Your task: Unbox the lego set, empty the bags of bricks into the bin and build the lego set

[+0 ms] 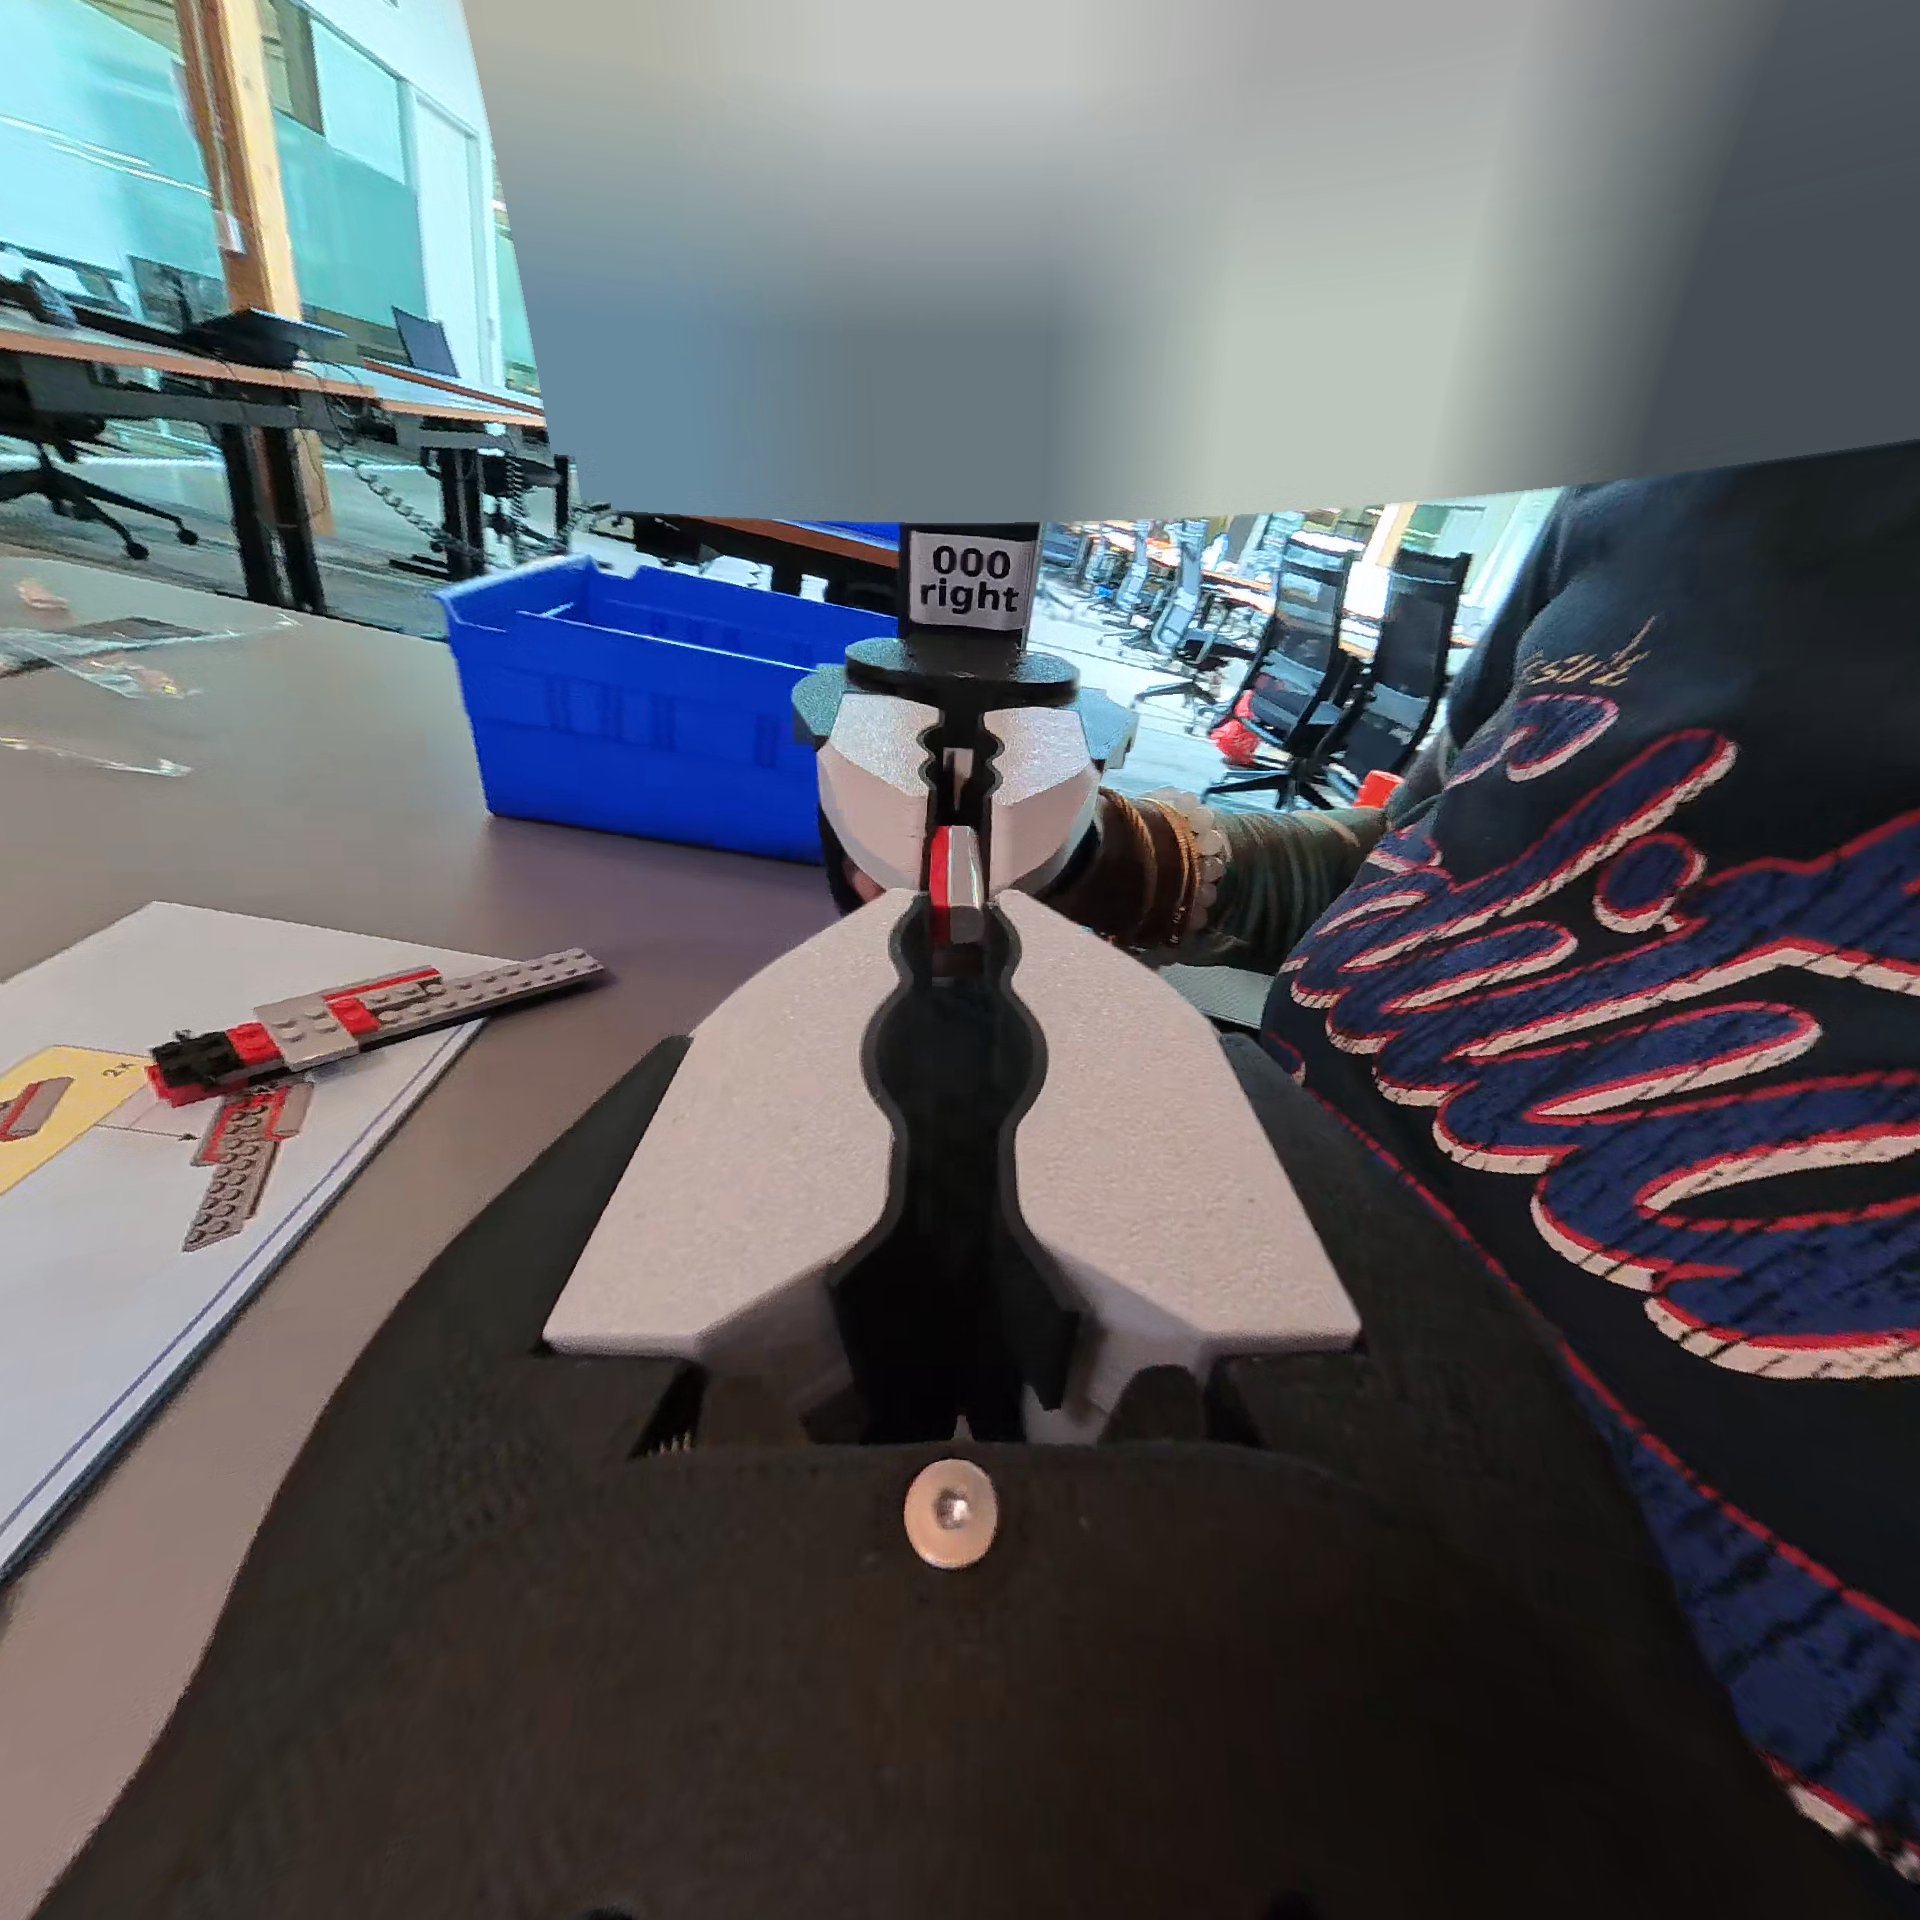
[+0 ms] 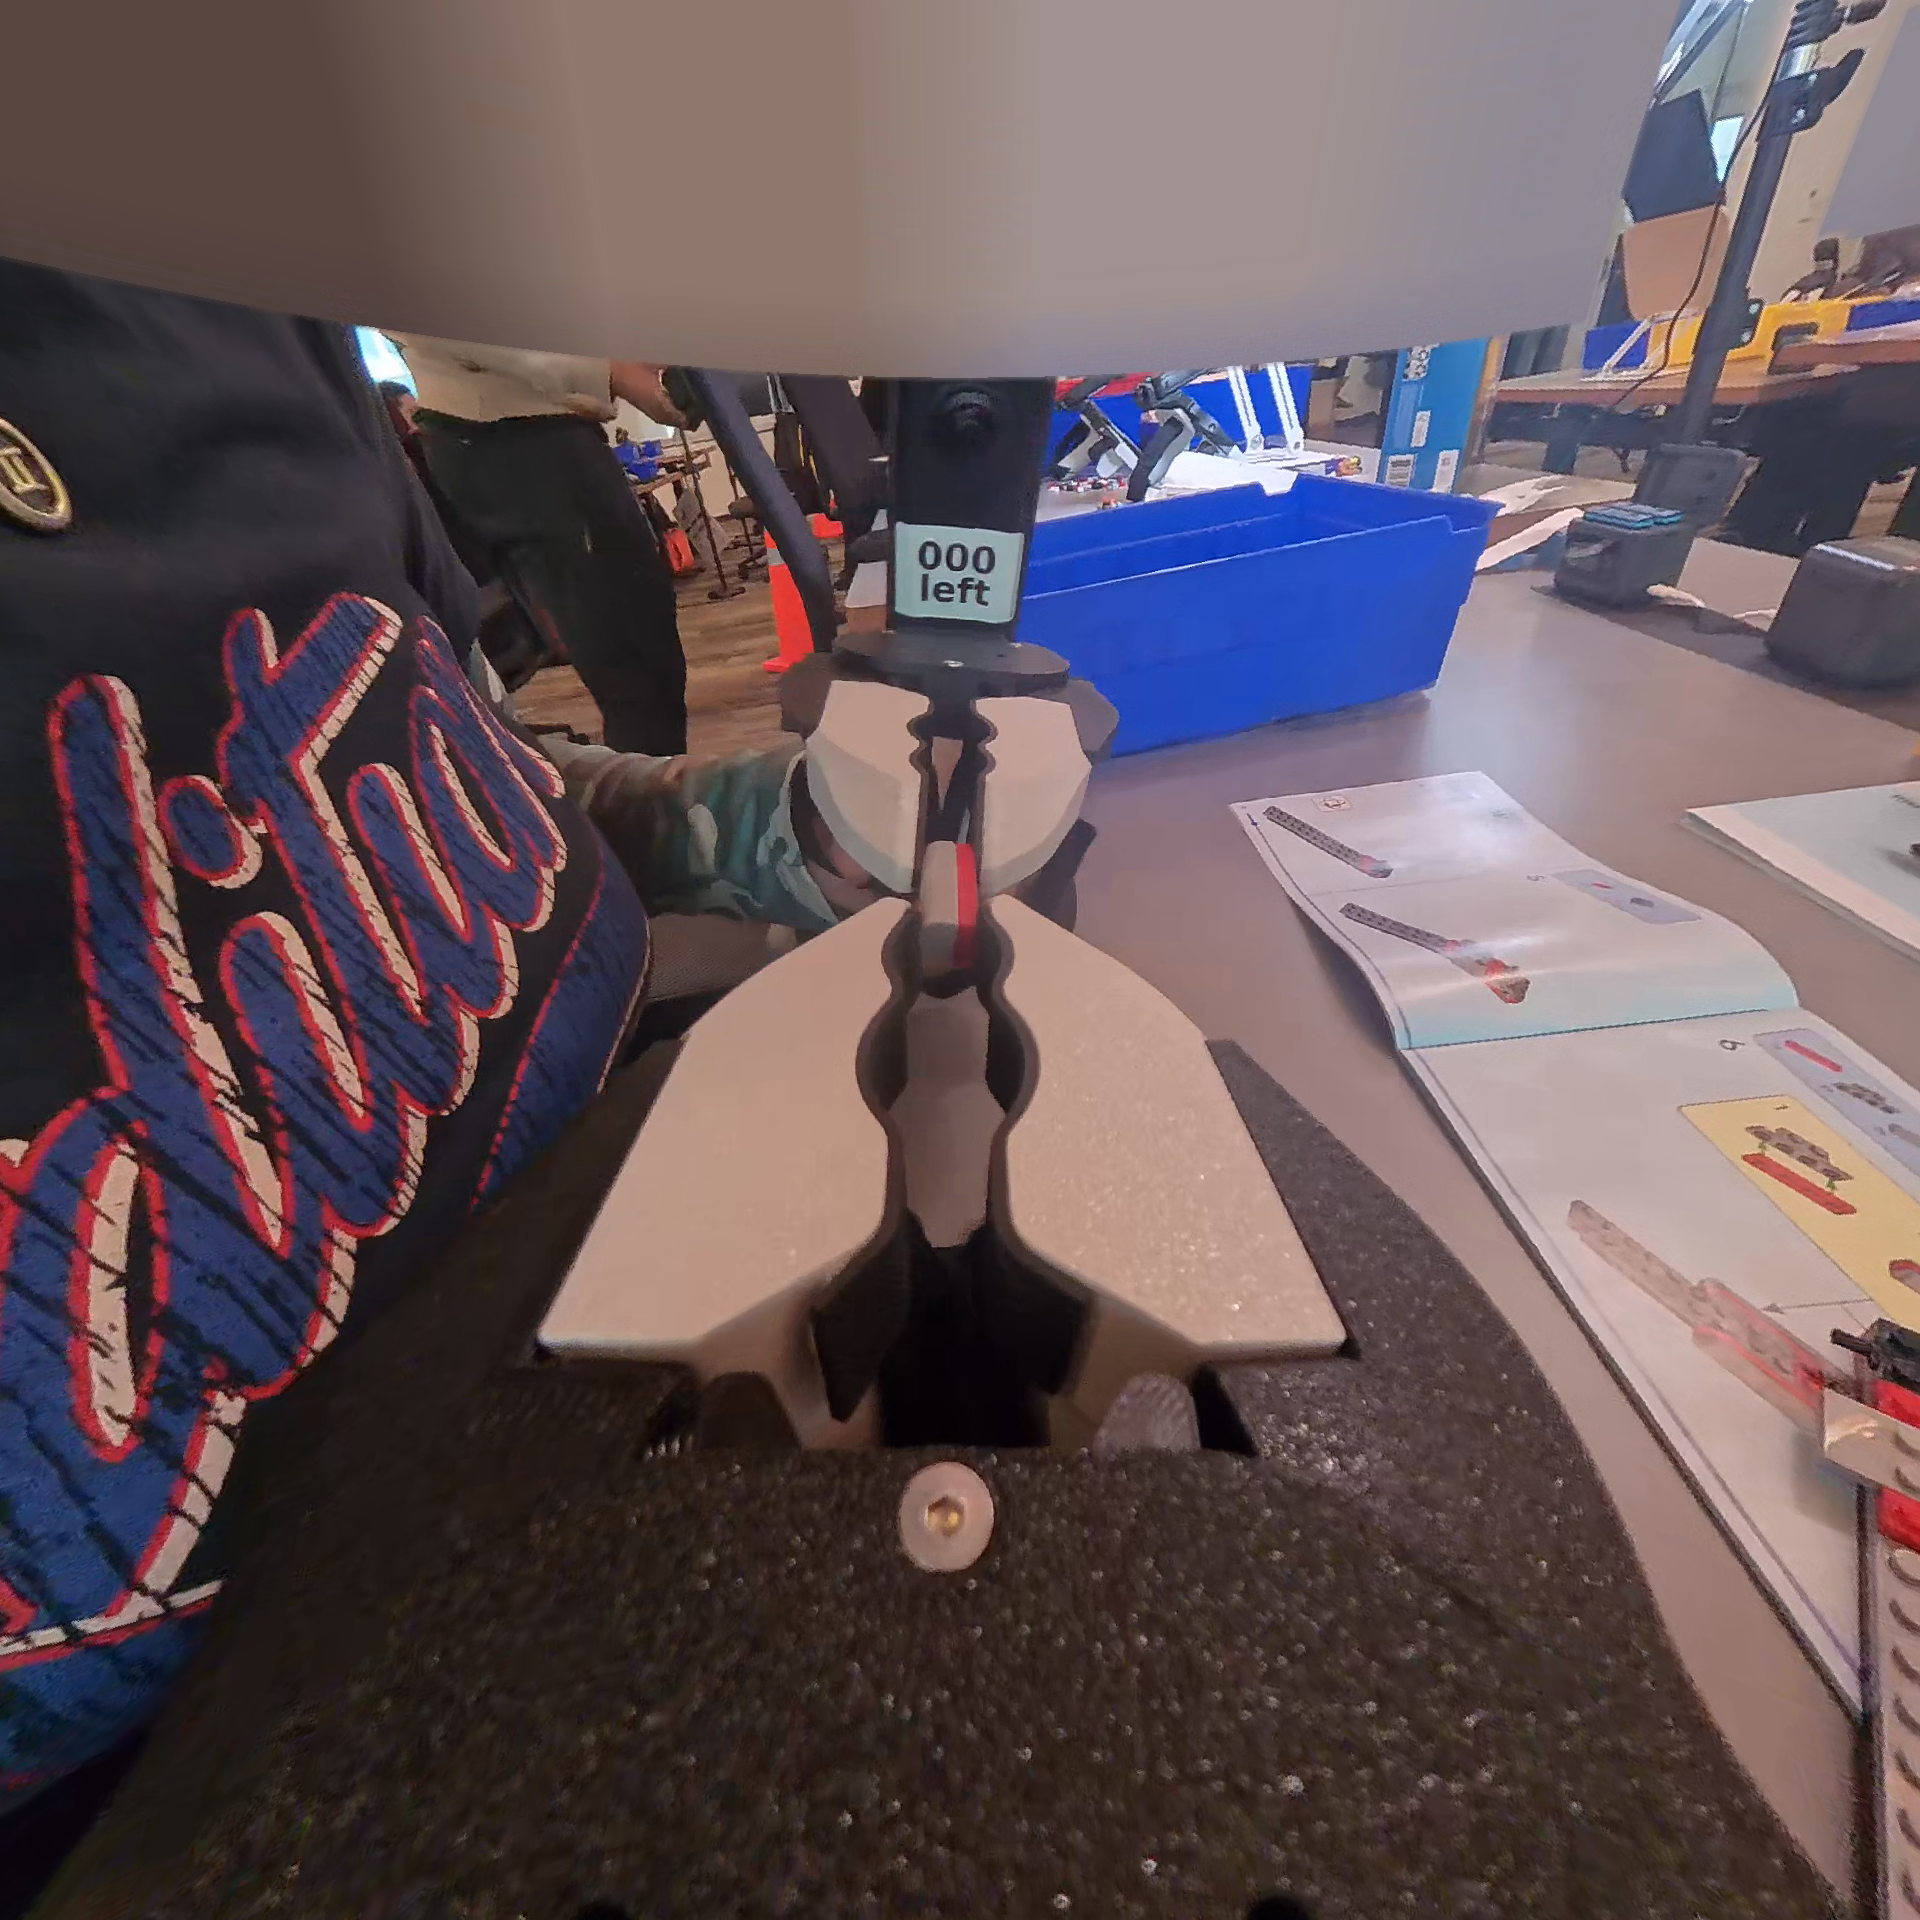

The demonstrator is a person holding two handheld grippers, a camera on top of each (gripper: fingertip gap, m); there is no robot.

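The small red-and-grey piece (image 1: 956,883) stands upright, pinched at once by the fingers of the left gripper (image 1: 951,935) and, at 12 o'clock, the right gripper (image 1: 958,790). Both meet tip to tip above the worktop (image 1: 343,790); neither is nearer. The partial build (image 1: 364,1013) lies at 9 o'clock.

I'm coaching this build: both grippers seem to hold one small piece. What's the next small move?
Probably squeeze the two together: the left gripper and right gripper meet tip to tip on one red-and-grey piece, held above the table, away from the long assembly.
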